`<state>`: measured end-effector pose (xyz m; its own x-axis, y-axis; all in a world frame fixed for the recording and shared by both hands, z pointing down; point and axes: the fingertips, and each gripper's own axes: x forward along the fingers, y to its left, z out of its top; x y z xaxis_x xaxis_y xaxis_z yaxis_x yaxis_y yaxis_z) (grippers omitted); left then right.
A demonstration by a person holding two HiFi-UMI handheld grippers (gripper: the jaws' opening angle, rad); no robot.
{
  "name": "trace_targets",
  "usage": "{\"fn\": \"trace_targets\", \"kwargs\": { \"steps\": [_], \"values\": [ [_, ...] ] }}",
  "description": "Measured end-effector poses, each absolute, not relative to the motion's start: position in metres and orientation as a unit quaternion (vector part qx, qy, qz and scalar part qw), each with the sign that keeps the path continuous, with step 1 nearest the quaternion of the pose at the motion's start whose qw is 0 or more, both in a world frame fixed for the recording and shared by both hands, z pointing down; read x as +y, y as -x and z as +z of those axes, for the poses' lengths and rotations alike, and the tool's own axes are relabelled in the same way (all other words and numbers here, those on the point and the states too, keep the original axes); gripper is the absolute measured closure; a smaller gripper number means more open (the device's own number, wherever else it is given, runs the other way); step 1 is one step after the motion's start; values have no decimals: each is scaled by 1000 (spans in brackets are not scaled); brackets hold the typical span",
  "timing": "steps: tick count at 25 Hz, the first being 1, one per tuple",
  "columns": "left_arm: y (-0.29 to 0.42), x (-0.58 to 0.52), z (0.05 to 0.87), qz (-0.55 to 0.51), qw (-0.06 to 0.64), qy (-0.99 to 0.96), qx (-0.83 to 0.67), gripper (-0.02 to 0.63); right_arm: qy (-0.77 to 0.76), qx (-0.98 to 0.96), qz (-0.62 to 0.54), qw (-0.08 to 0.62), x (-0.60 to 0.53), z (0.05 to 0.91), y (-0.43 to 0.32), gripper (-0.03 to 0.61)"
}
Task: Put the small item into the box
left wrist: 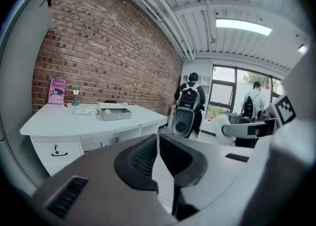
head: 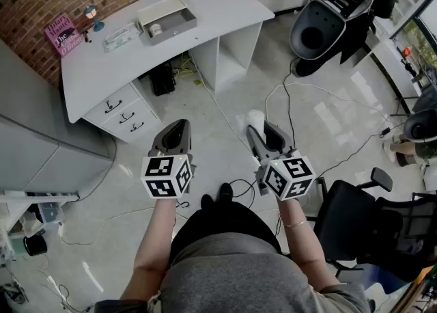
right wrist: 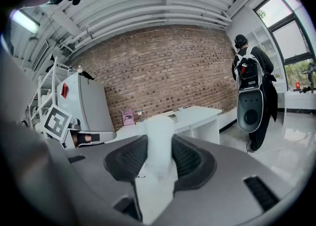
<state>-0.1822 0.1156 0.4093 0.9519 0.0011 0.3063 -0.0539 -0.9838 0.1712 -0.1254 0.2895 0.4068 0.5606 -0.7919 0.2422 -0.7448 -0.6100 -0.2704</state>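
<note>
Your right tool (right wrist: pixel 159 163) pinches the small item (right wrist: pixel 159 138), a pale translucent cylinder, between its 2 jaws. Your left tool (left wrist: pixel 157 143) has its jaws pressed together on nothing. The open box (head: pixel 167 19) sits on the white table (head: pixel 225 4), well apart from both tools.

left gripper (head: pixel 179 126): fingers (left wrist: pixel 137 160) together | right gripper (head: pixel 263 130): fingers (right wrist: pixel 127 159) clamp small item (right wrist: pixel 159 141)
</note>
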Motion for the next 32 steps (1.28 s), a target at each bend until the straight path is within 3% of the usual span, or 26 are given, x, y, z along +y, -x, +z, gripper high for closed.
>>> {"fn": "trace_targets", "kwargs": {
  "steps": [32],
  "values": [
    [131, 117, 422, 173, 70, -980, -64, 581, 858, 465, -188, 110, 284, 417, 50, 417]
  ]
}}
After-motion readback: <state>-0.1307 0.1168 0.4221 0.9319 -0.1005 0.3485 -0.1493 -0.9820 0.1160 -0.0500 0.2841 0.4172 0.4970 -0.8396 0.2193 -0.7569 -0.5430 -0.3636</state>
